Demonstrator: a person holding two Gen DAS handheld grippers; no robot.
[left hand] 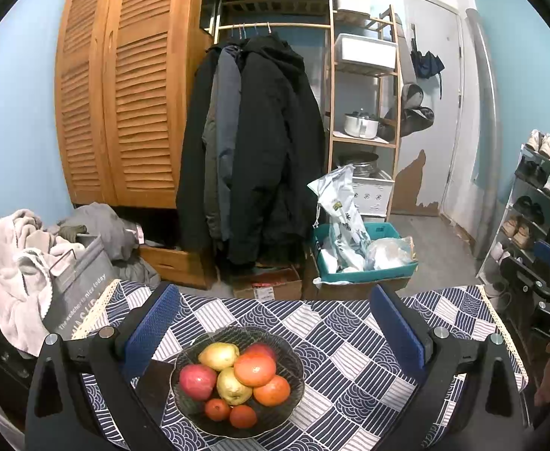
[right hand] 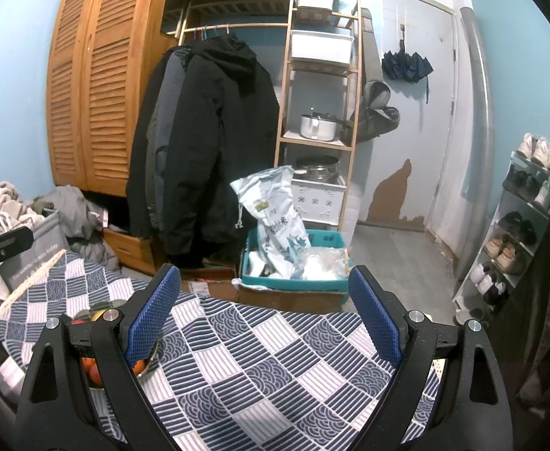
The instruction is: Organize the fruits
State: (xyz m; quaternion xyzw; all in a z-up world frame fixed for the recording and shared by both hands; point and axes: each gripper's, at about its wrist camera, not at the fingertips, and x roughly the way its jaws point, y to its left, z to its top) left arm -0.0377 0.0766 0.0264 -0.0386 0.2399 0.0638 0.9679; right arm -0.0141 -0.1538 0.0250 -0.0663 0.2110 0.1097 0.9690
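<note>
All the fruits point(left hand: 237, 379) in view sit heaped in the bowl point(left hand: 293, 360) near the table's point(left hand: 350, 338) left edge; none lies loose on the cloth. That fits fruit already gathered, or a pile waiting to be sorted. The left gripper point(left hand: 275, 323) hovers spread above the bowl; the right gripper point(right hand: 267, 312) is spread over bare cloth, holding nothing.

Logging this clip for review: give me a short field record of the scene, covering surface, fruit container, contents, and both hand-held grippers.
surface: table with blue and white patterned cloth
container: dark wire bowl on the cloth
contents: two red apples, two yellow pears, several oranges and tangerines, all piled in the bowl
left hand-held gripper: open, empty, above the bowl
right hand-held gripper: open, empty, over bare cloth to the right of the bowl
loose fruit on cloth: none visible
</note>
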